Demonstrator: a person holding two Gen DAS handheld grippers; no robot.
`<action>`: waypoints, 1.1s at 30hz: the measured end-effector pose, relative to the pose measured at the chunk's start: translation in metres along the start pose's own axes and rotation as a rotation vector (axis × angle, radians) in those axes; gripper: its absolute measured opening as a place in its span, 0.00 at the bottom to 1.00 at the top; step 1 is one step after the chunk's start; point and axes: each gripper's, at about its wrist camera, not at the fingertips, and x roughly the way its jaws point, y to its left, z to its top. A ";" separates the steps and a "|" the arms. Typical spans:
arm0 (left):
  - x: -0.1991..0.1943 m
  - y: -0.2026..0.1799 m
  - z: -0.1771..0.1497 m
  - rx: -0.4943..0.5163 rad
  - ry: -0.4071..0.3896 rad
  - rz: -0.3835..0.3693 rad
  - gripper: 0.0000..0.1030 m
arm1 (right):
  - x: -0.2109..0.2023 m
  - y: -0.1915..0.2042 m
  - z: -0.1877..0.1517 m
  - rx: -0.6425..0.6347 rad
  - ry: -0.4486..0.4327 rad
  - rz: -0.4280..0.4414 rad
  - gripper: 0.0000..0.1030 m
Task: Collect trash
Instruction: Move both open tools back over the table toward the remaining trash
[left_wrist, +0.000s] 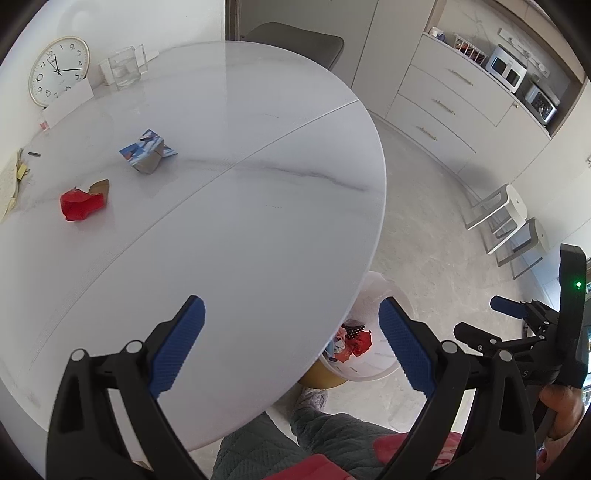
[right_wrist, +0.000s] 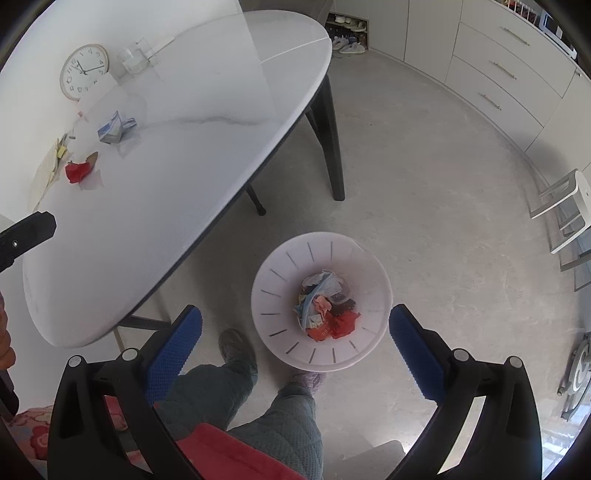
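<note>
Trash left on the desk (left_wrist: 258, 221): red wrapper (left_wrist: 81, 205), crushed carton (left_wrist: 147, 151) by its far edge; both tongs (left_wrist: 291, 343) (right_wrist: 295, 343) gape empty, so reaching comes next.

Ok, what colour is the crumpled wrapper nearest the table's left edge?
Red, the crumpled wrapper shows best in the left wrist view.

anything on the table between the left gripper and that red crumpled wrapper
Nothing visible. The open left gripper hovers over the near table edge, and only bare tabletop lies between it and the red wrapper. A brown scrap touches the wrapper's far side and the blue carton sits beyond, both off the path.
</note>
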 end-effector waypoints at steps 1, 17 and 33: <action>-0.001 0.004 0.000 0.000 0.000 -0.001 0.88 | 0.000 0.002 0.001 0.000 0.000 -0.002 0.98; -0.019 0.138 0.003 -0.084 -0.018 0.043 0.88 | 0.027 0.119 0.041 -0.034 -0.004 0.018 0.98; -0.019 0.251 0.020 -0.170 -0.030 0.089 0.88 | 0.056 0.244 0.099 -0.184 -0.010 0.052 0.98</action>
